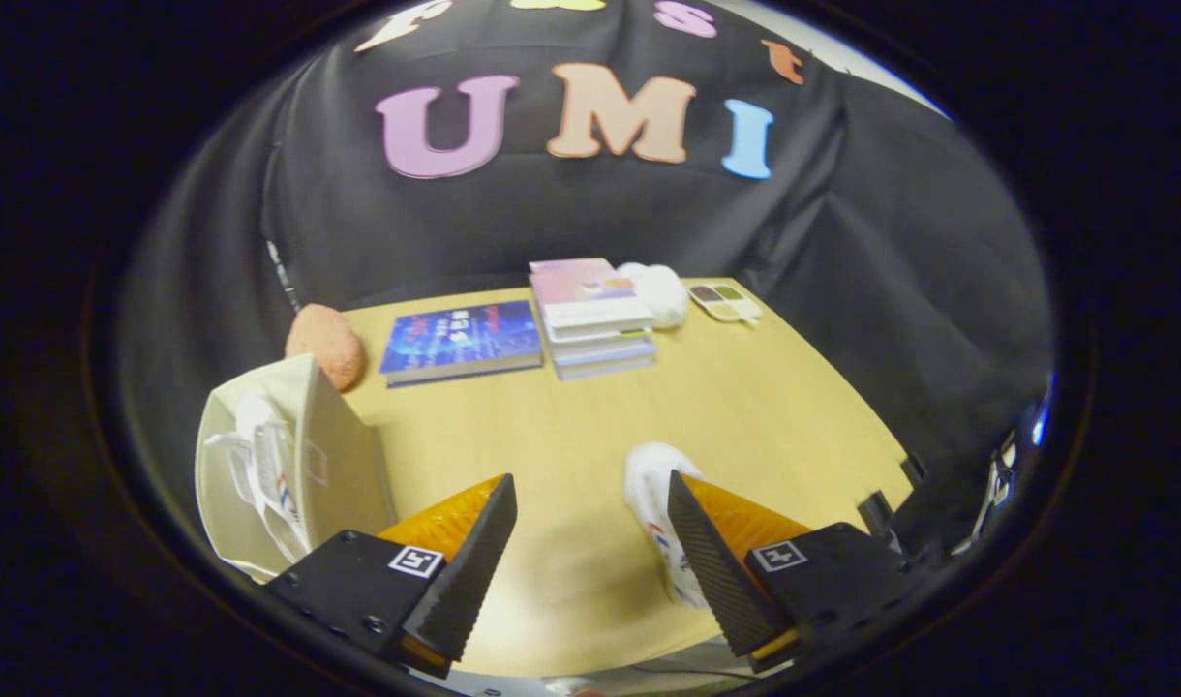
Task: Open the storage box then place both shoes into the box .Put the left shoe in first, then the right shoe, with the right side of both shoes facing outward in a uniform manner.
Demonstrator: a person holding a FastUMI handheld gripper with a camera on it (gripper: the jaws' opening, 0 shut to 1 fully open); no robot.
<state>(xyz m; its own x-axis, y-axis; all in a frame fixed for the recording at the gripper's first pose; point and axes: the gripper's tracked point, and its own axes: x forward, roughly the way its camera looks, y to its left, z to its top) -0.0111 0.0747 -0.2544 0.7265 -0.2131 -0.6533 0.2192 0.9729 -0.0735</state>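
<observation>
1. Dim booth; the light falls from above onto the wooden table [745, 407], and glare is brightest between the spread-apart fingers of the gripper [590, 552].
2. Fisheye distortion bends the table's edges and darkens the rim.
3. The stack of books [595, 324] is fairly sharp; the white shoe [649, 484] beside the fingers looks soft and overexposed.

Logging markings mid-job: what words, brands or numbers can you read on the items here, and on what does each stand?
None is clear enough to quote.
Blue book, cover: pale print, too blurred to read.
Stack of books, top cover: print too small to read.
Shoe on the table, beside the open gripper: red and blue mark, unreadable.
Shoe in the storage box: similar mark, unreadable.
</observation>
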